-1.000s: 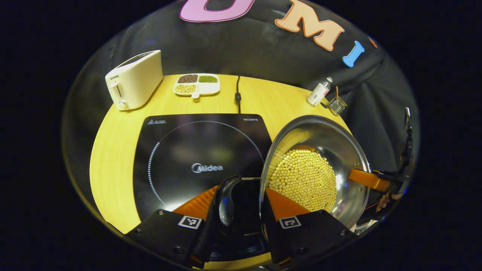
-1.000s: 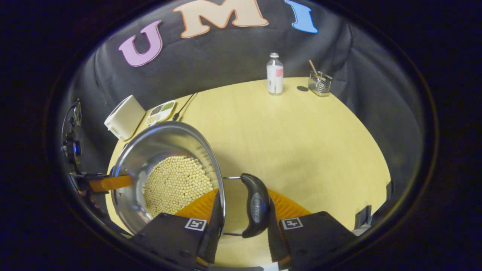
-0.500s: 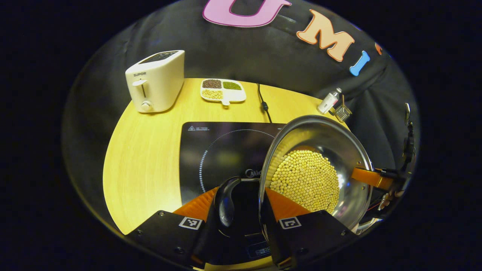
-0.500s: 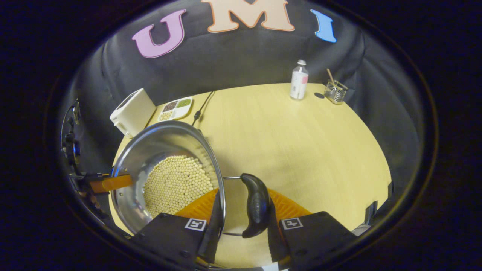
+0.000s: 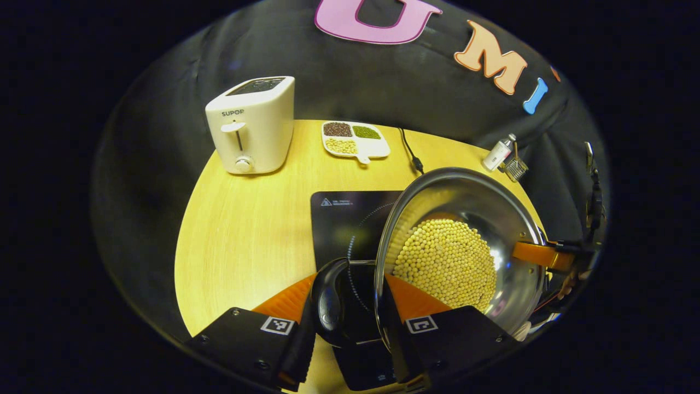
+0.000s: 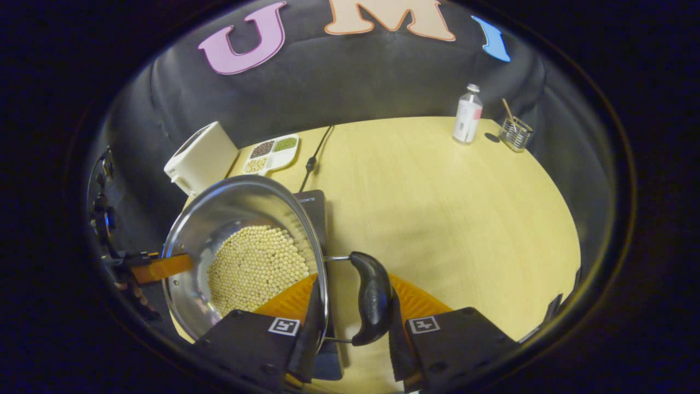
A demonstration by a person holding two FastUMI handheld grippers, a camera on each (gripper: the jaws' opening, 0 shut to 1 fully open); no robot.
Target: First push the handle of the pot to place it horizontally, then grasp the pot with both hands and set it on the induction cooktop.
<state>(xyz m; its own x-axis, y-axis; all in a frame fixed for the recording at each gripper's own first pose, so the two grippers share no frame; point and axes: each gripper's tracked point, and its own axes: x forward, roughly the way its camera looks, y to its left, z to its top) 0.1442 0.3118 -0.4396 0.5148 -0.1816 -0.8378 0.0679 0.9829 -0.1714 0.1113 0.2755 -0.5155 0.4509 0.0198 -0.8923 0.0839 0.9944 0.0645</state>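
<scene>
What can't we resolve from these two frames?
- Pot bottom versus induction cooktop: contact or gap is hidden by the pot body, left gripper view.
- Most of the cooktop: covered by the pot in the right gripper view.
- Left gripper pad contact on the handle: hidden by its own fingers.
- Bottle and glass cup contents: too small, right gripper view.

Silver pot (image 5: 508, 219) of pale-yellow beans (image 5: 445, 262), black handles (image 6: 373, 298), orange fingers (image 5: 411, 298) — white toaster (image 5: 251, 125), black cooktop (image 5: 342, 216), yellow table (image 6: 454, 208).
</scene>
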